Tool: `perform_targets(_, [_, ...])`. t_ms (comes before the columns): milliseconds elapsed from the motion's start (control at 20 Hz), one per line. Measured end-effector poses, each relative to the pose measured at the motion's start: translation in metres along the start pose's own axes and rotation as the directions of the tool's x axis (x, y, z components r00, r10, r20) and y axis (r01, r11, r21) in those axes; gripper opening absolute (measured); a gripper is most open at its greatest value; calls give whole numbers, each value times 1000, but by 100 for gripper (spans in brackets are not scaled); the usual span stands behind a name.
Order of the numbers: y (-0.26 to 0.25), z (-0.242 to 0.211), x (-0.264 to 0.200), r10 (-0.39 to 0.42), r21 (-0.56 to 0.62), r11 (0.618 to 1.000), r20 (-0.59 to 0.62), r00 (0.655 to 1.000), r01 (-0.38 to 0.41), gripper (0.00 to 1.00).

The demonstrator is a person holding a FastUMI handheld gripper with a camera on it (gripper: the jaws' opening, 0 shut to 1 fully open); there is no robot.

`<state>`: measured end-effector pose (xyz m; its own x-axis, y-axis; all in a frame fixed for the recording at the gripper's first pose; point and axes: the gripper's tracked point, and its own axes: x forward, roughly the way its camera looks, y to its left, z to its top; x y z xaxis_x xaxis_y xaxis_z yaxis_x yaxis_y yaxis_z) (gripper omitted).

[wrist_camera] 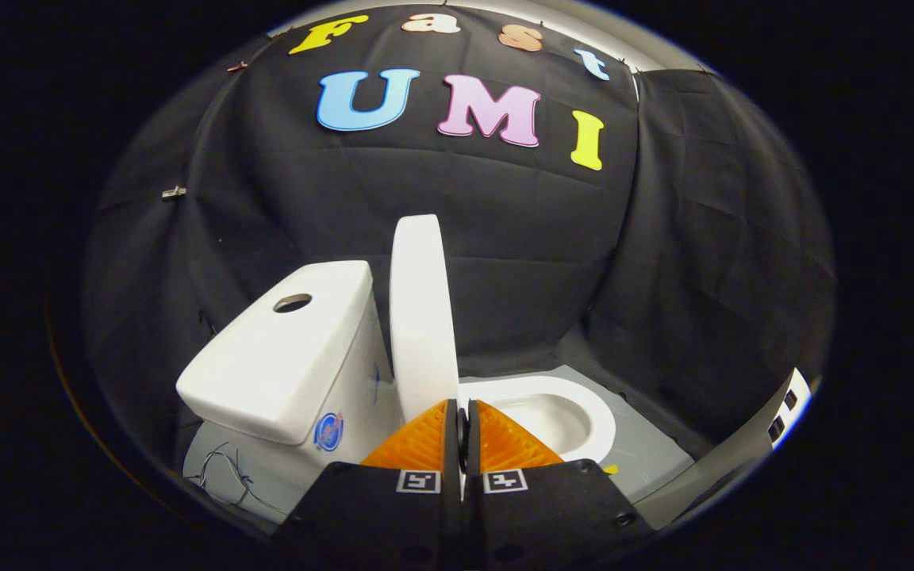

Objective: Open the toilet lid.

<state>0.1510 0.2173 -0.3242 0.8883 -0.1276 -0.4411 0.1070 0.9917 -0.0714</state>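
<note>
A white toilet stands just ahead of my fingers. Its lid (423, 317) is raised upright and stands on edge between the tank (282, 357) and the open bowl (576, 412). The lid leans close to the tank's side. My gripper (462, 408) is low at the foot of the lid, where the lid meets the seat rim. Its two fingers are pressed together with only a thin slit between them, and I see nothing held in it. The lid's lower edge sits just left of the fingertips.
The tank top has a round flush hole (293, 302). The toilet stands on a grey floor mat (651, 456), with black cloth walls close behind and to the right. Thin wires (223, 474) lie on the floor beside the tank.
</note>
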Motion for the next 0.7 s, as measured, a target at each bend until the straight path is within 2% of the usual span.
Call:
perform_targets(250, [26, -1, 1, 46, -25, 999, 2, 999, -46, 5])
perform_targets(700, [37, -4, -4, 29, -110, 994, 4, 1000, -29, 5])
